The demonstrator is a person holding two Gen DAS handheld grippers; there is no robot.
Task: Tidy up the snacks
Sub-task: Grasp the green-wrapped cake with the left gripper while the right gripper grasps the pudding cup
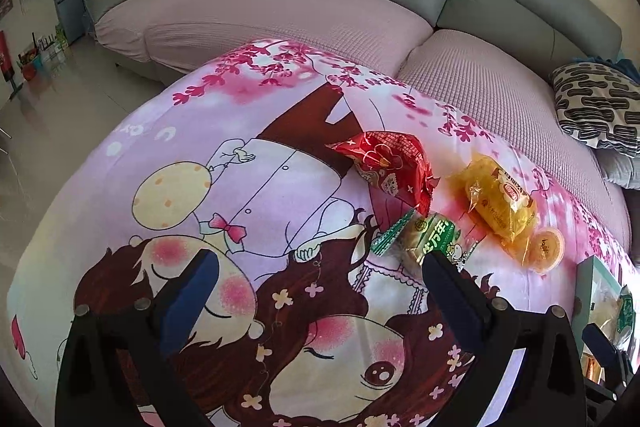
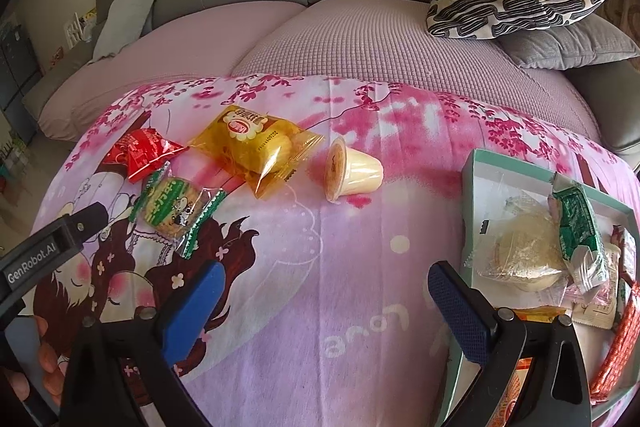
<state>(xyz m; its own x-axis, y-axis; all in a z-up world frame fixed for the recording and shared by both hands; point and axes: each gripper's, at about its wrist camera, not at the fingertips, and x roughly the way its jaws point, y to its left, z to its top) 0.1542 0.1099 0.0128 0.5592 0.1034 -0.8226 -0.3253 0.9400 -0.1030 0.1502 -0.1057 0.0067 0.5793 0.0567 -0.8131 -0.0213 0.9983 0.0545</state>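
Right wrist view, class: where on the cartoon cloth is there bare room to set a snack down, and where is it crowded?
Bare cloth lies between the jelly cup and the right gripper, bordered right by the teal box. Crowded: the far left, where the red packet, green biscuit packet and yellow cake packet cluster, and the box itself.

Four snacks are lying loose on a cartoon-print cloth (image 2: pixel 320 287): red packet (image 2: pixel 144 153), green biscuit pack (image 2: pixel 176 211), yellow cake bag (image 2: pixel 256 147), tipped jelly cup (image 2: pixel 352 171). The right gripper (image 2: pixel 324 291) is hovering open-jawed beside a filled box (image 2: pixel 480 163).

Four snacks (image 2: pixel 256 147) left on cloth (image 2: pixel 320 307); box (image 2: pixel 476 163) right.
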